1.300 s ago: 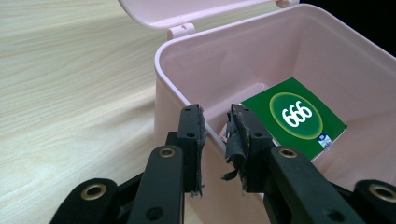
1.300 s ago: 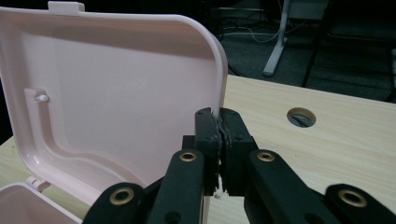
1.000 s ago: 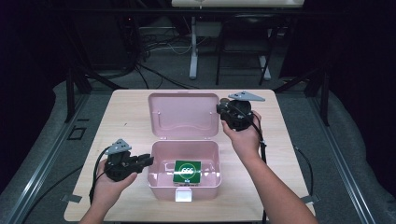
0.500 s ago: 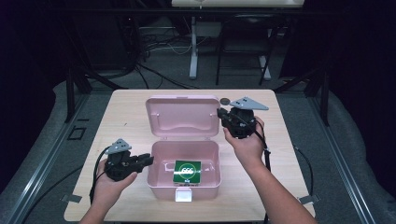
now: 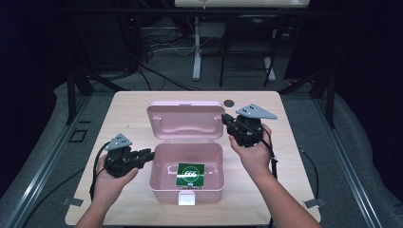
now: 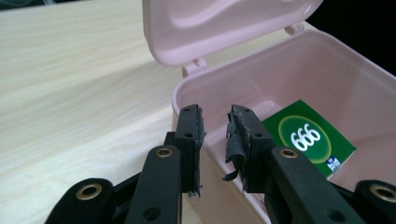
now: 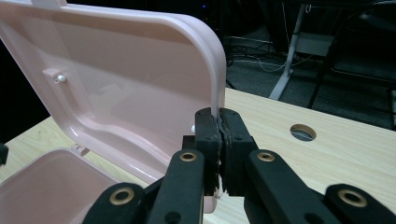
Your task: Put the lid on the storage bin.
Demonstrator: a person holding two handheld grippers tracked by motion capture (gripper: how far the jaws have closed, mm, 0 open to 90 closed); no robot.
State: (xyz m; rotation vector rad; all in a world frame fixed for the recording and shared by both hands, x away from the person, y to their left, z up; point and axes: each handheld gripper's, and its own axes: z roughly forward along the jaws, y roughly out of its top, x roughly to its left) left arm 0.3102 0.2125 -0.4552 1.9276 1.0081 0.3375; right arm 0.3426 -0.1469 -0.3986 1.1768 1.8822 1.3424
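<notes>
Centrally, wooden table (image 5: 142,109) w/ pink box (image 5: 186,183) near its front edge, body open upward. Box lid (image 5: 186,118) stands raised behind body, hinged at rear, inner side facing the person. Right gripper (image 5: 227,119), held in right hand (image 5: 252,149), has jaws pressed together on lid's right edge; right gripper view shows rim (image 7: 218,93) pinched betw. the pads. Left gripper (image 5: 148,154), in left hand (image 5: 111,183), sits just beside box's left wall, jaws a narrow gap apart, nothing betw. them. Green card (image 5: 190,174) marked "666" lies flat on box floor. Small round hole (image 5: 229,102) in tabletop, near back edge, right of lid.
</notes>
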